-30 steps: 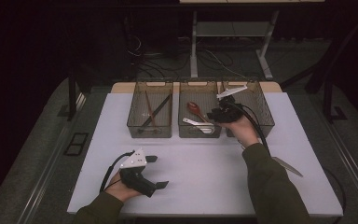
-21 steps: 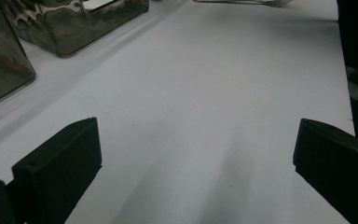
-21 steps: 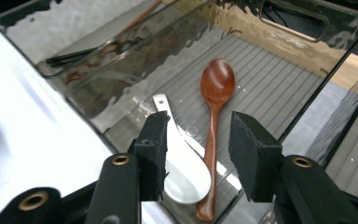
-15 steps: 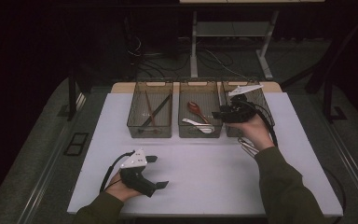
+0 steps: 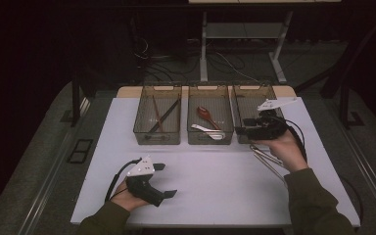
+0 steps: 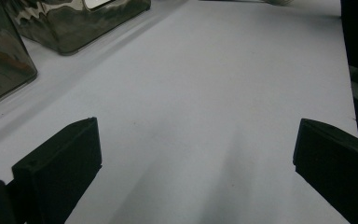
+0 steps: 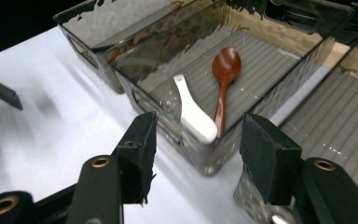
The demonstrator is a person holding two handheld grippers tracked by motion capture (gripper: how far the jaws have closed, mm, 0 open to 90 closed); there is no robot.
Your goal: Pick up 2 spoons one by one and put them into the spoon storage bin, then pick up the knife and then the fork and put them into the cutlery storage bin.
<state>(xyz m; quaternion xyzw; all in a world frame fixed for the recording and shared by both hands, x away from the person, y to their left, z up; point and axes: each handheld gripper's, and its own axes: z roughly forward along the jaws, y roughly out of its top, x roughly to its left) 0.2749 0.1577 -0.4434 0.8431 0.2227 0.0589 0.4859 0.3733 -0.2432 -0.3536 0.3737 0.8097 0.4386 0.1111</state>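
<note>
Right tool (image 7: 196, 154) spread, just opened, empty, above white spoon (image 7: 193, 112), left tool (image 6: 191, 154) spread

Dark room, dim light on white table top (image 5: 215, 176) only. Grey carpeted floor (image 5: 44, 161) on both sides, w/ metal rail strips along table edges. Behind table: metal-legged frame/desk (image 5: 240, 34), loose cables (image 5: 147, 58) on floor beneath. Black floor plate (image 5: 79, 150) at left. Far bkgd black, no walls or windows discernible.
</note>
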